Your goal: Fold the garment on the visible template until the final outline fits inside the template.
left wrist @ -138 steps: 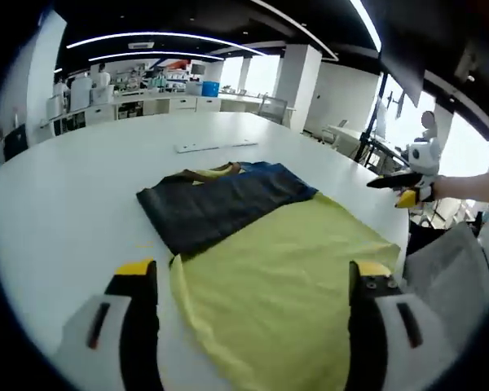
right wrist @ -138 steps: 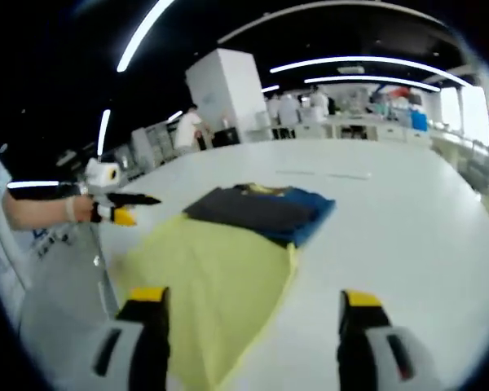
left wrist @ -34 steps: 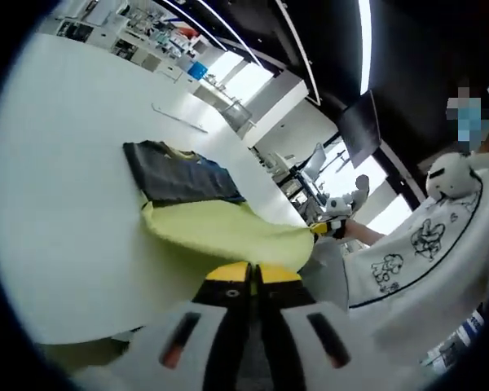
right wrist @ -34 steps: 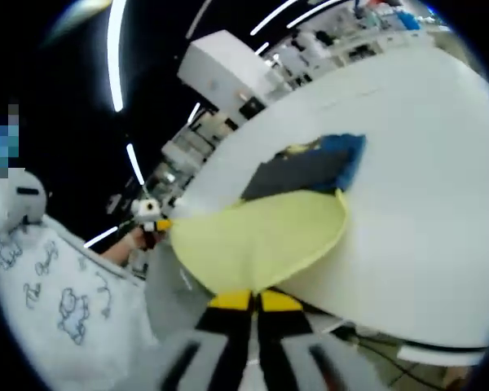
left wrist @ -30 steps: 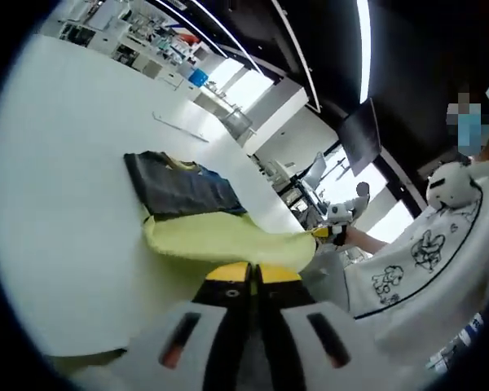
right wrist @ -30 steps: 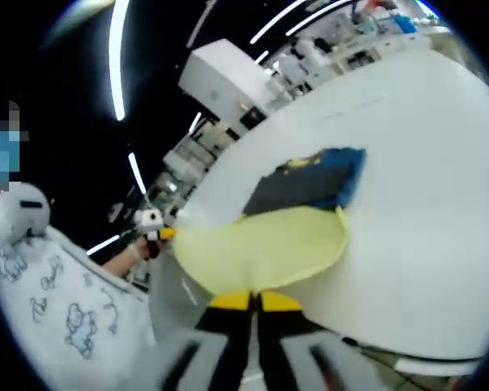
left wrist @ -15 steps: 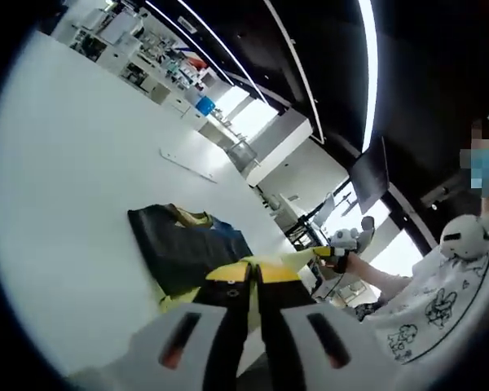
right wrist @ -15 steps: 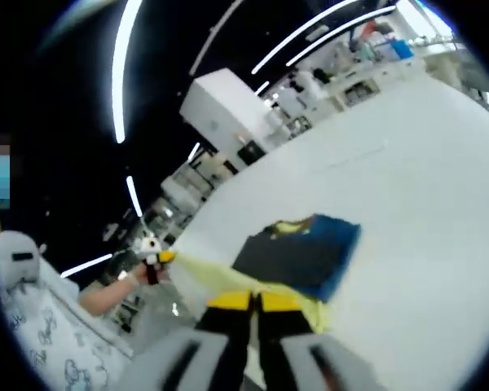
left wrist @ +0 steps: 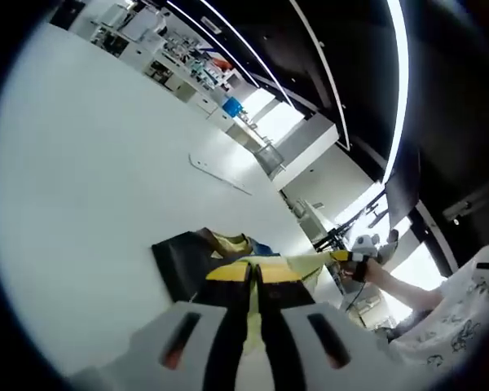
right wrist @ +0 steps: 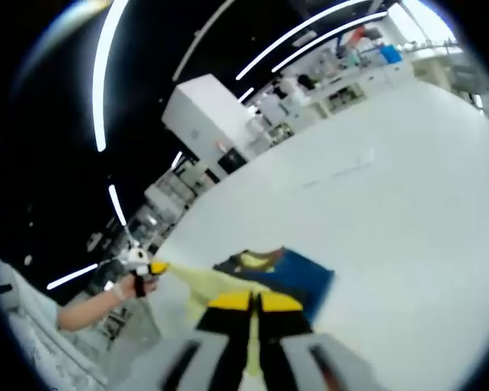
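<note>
The garment lies on the white table, with a folded dark part, a blue part and a loose yellow part. My left gripper is shut on one end of the yellow edge. My right gripper is shut on the other end. The yellow cloth hangs taut between them, lifted above the dark folded part. In the left gripper view the right gripper shows at the right, held by a hand. The right gripper view has the left gripper at its left.
A thin white strip lies on the table beyond the garment, also seen as the strip in the right gripper view. Counters, shelves and a white pillar stand far behind. A person's sleeve is at the right.
Both grippers were open over the flat garment, then shut on the yellow hem at the table edge. They have since lifted it and carried it forward over the dark folded part.
</note>
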The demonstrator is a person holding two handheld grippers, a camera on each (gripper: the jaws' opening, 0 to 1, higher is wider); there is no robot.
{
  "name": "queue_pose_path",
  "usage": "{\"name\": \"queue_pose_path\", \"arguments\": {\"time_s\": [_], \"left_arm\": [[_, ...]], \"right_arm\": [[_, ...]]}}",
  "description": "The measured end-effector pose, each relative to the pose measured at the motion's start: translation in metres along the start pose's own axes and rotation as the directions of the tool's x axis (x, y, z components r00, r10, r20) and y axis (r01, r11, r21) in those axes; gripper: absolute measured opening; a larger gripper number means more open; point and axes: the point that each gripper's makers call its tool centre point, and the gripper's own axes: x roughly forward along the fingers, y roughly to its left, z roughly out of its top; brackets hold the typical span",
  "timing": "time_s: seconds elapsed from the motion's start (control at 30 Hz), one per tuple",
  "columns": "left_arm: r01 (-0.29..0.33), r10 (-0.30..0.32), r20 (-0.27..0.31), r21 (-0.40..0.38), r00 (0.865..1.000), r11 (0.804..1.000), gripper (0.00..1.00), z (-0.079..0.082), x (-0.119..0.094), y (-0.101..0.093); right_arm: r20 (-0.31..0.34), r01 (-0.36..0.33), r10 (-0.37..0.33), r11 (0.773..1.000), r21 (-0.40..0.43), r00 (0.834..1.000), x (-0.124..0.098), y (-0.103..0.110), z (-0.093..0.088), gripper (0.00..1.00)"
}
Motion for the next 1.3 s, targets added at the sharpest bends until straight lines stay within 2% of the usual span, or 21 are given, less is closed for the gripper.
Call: {"name": "queue_pose_path", "arguments": {"time_s": [0.07,0.23,0.43,0.53,0.67,0.87,1.03,1.3], "left_arm": [[-0.02,0.02,0.022,-0.02,1.0,1.0,0.0,0.003,0.006,0.003],[-0.071,0.073,0.04,-0.048,0.997,0.996,0.0,0.012,0.016,0.028],[-0.153,0.152,-0.043,-0.032,0.987,0.988,0.0,-0.005,0.024,0.058],[-0.178,0.176,-0.055,-0.03,0.983,0.984,0.0,-0.008,0.024,0.067],[-0.225,0.224,-0.078,-0.013,0.972,0.974,0.0,-0.013,0.025,0.078],[-0.272,0.271,-0.083,-0.009,0.959,0.962,0.0,-0.019,0.036,0.084],[-0.314,0.311,-0.103,-0.01,0.945,0.949,0.0,-0.02,0.042,0.099],[-0.321,0.321,-0.113,0.018,0.94,0.947,0.0,-0.023,0.046,0.095]], "right_arm": [[-0.004,0.021,-0.021,1.0,0.01,1.0,0.007,-0.007,0.001,0.0],[-0.005,0.05,-0.05,0.998,0.026,0.999,0.021,-0.021,0.002,0.0],[-0.041,0.102,-0.1,0.993,0.055,0.994,0.035,-0.043,-0.012,0.0],[-0.048,0.104,-0.101,0.992,0.072,0.994,0.038,-0.048,-0.016,0.0],[-0.077,0.143,-0.137,0.988,0.067,0.988,0.04,-0.062,-0.025,0.0],[-0.064,0.15,-0.144,0.983,0.106,0.988,0.047,-0.069,-0.025,0.0],[-0.066,0.167,-0.16,0.98,0.11,0.985,0.051,-0.073,-0.029,0.0],[-0.06,0.174,-0.168,0.977,0.124,0.984,0.054,-0.078,-0.029,0.0]]}}
